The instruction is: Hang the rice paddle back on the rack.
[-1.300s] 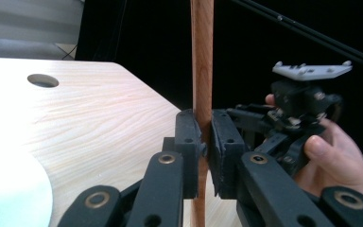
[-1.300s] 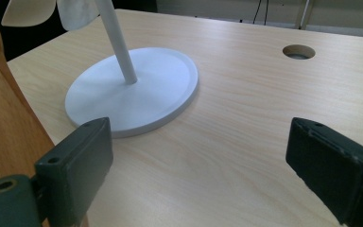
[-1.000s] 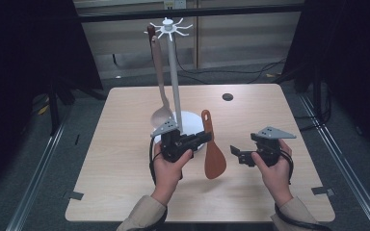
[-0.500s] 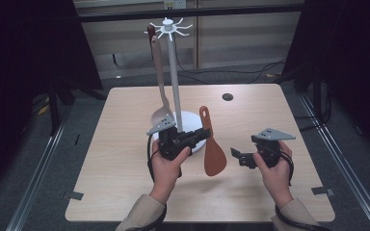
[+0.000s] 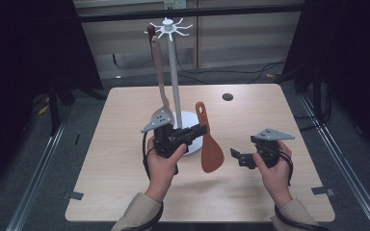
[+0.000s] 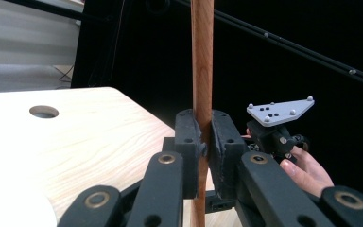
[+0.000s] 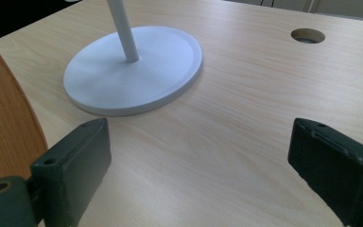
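Work in hand: hanging a wooden spatula on the white stand with hooks at its top.
Left gripper (image 5: 198,131): sits just left of centre in the high view; its jaws are closed on the spatula's handle, the pads (image 6: 222,142) pressing it from both sides in the left gripper view.
Spatula (image 5: 210,149): held upright, handle end with its hole uppermost at mid-frame, blade hanging down towards the table (image 5: 125,192) just right of the stand's base.
Change since a second ago: the spatula stands straighter and its handle end sits a little higher in the high view; the left hand has shifted slightly left and up, and the grip is unchanged.
Right gripper (image 5: 236,157): lower right of centre in the high view, jaws standing wide apart with nothing between them; in its own view the two pads (image 7: 78,156) frame bare tabletop. It has kept still.
Stand (image 5: 173,72): pole rising from a round white base (image 7: 132,71) to a ring of hooks (image 5: 169,28) at upper centre; a second utensil (image 5: 160,77) already hangs there, to the left of the pole.
Meaning for the task: judged from this, the lift has only begun; the handle hole is far below the hooks, so a long raise and a careful threading of the hole over a free hook remain.
Risk: the blade could knock the pole or the hanging utensil on the way up.
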`<state>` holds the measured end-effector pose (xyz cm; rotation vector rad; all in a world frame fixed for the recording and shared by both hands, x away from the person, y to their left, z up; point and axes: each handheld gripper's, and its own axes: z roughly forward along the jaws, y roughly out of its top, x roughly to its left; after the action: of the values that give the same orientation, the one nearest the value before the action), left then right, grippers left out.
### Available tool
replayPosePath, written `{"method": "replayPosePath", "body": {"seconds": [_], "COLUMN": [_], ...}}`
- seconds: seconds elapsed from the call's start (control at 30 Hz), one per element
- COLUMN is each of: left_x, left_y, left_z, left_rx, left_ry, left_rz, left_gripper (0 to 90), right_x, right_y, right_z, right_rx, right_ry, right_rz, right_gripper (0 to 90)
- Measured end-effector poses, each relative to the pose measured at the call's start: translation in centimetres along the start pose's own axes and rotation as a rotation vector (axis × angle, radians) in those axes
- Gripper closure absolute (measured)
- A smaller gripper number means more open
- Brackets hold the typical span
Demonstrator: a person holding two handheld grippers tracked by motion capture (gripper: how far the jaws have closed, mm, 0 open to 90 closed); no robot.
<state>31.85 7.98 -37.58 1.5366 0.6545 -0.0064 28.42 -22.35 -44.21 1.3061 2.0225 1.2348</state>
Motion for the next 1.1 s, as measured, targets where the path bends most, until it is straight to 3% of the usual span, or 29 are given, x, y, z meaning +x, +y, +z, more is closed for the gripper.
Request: {"method": "replayPosePath", "body": {"seconds": [1.1], "left_x": [0.5], "left_y": [4.4], "left_z": [-1.4], "left_rx": [-0.099], "left_ry": [-0.002], "left_rz": [0.029], "left_gripper": [83.0], "right_x": [0.1], "right_y": [0.0], "right_z": [-0.1], "right_rx": [0.006], "right_ry": [0.017], "right_rz": [-0.007], "right_gripper": [6.7]}}
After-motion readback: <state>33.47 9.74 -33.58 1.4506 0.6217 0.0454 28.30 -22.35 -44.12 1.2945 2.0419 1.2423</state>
